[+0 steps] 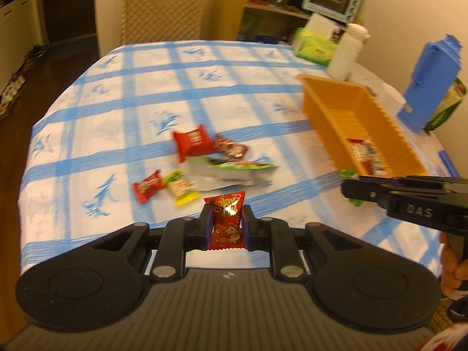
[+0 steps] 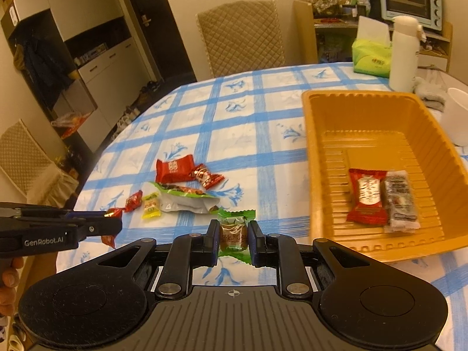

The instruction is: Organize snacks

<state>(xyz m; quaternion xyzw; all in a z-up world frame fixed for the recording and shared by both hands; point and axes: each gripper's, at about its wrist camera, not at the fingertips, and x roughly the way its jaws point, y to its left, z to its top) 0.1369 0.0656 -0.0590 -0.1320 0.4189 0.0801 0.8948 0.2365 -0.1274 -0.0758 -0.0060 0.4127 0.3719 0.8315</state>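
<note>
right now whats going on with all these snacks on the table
A person is sorting snacks with two handheld grippers. The left gripper is shut on a red and gold candy, the right gripper on a green-wrapped candy. The orange tray holds two packets already; several more lie loose on the checked tablecloth.

**Warm indoor light, fisheye warp, some motion blur**

Both views lit by warm yellowish room light; even, no hard shadows on the tablecloth (image 1: 146,87). Left wrist view softer overall: orange tray (image 1: 365,117) and white bottle (image 1: 348,49) smeared w/ blur, background shelf mushy. Right wrist view sharper in the centre; tray's near edge (image 2: 380,251) slightly blurred. Foil glare on red candy wrapper (image 1: 226,219). Strong barrel distortion: table edges curve, corners go dark w/ vignetting. Dark doorway (image 2: 152,14) underexposed.
</note>
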